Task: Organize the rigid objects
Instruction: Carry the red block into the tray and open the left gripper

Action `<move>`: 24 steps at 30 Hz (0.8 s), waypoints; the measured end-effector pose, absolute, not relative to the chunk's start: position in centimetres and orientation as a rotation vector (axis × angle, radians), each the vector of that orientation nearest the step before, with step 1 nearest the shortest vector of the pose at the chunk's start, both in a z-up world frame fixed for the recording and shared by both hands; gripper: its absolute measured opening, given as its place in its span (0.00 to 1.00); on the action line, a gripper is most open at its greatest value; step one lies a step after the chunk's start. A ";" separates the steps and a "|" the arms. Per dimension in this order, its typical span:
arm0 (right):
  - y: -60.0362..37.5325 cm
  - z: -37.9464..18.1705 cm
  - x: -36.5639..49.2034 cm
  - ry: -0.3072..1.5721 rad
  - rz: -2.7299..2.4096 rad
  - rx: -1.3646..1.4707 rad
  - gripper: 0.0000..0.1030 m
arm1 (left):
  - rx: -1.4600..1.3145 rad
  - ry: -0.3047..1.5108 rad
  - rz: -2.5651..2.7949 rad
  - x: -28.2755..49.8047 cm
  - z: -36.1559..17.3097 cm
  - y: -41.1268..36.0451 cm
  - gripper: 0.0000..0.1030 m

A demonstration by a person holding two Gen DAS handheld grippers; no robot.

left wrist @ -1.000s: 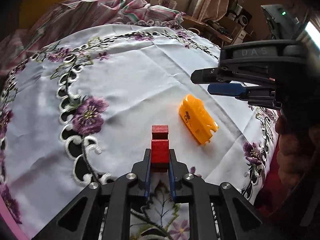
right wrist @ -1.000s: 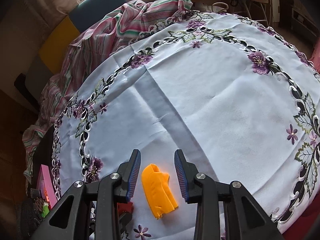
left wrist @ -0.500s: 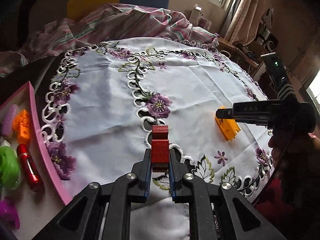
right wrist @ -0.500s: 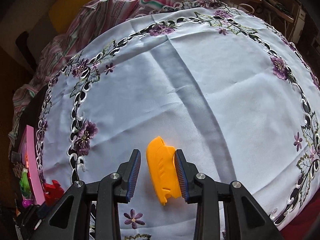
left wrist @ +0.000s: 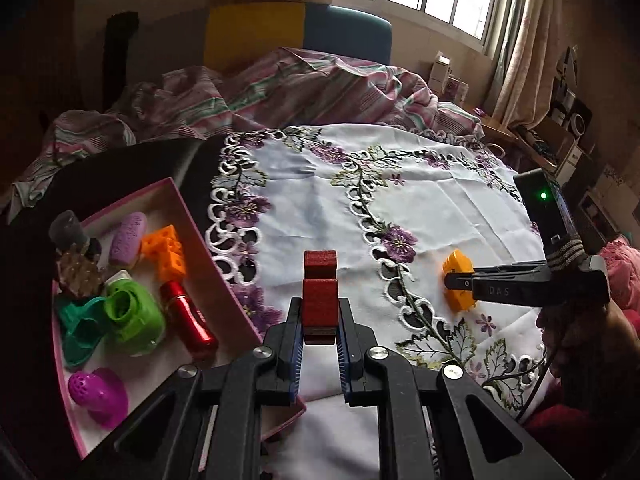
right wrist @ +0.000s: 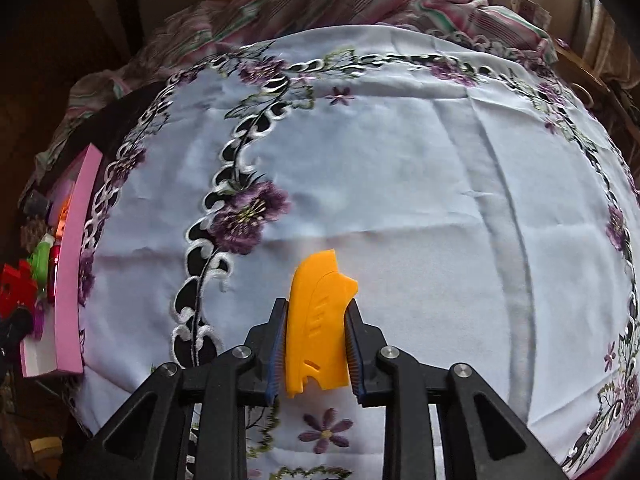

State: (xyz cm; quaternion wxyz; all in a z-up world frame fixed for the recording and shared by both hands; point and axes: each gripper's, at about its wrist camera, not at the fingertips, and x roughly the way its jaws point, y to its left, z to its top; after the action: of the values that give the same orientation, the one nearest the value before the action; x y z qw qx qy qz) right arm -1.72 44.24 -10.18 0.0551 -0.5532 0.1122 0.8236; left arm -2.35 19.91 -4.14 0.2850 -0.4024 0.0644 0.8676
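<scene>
- Step in hand: two pickups at once, both pieces headed (my read) for the pink tray (left wrist: pixel 224 268) at the left edge of the worktop (left wrist: pixel 440 208).
- Left hand-held gripper (left wrist: pixel 319 322): pinching the red block (left wrist: pixel 320 300) by its lower part, pads tight on both sides; the block sticks up and forward past the tips, clear of the cloth (left wrist: pixel 320 208).
- The block hangs just beside the tray's near right wall, not yet over the inside.
- Right hand-held gripper (right wrist: pixel 316 344): jaws have just been closing, with the orange piece (right wrist: pixel 318 320) between them; both pads now look to be touching its sides.
- The orange piece seems to lie on the cloth, near the purple flower (right wrist: pixel 248 216); cannot tell if it is lifted at all.
- In the left view the right hand-held gripper (left wrist: pixel 460 286) sits over the orange piece (left wrist: pixel 456 280), well apart from the tray.
- Tray already holds an orange brick (left wrist: pixel 166 250), red tube (left wrist: pixel 188 320), green part (left wrist: pixel 132 316), purple pieces and more; free floor only in small gaps.
- Next, left: swing over the tray wall, find a bare spot, lower, spread the jaws.
- Next, right: firm up the pinch, lift, carry leftward across the cloth to the tray.
- Risk: the orange piece is curved, so it may twist in the pads.
</scene>
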 end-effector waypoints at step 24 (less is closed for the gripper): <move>42.2 -10.9 -1.7 0.116 2.556 -1.673 0.26 | -1.143 0.071 2.420 -2.2 -4.8 13.1 0.15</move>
State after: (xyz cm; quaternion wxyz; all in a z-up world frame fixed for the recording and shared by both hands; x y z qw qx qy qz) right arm -1.68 42.19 -10.87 0.0421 -0.5467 0.0380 0.8354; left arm -2.19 13.10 -4.78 0.2299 -0.4154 0.0258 0.8797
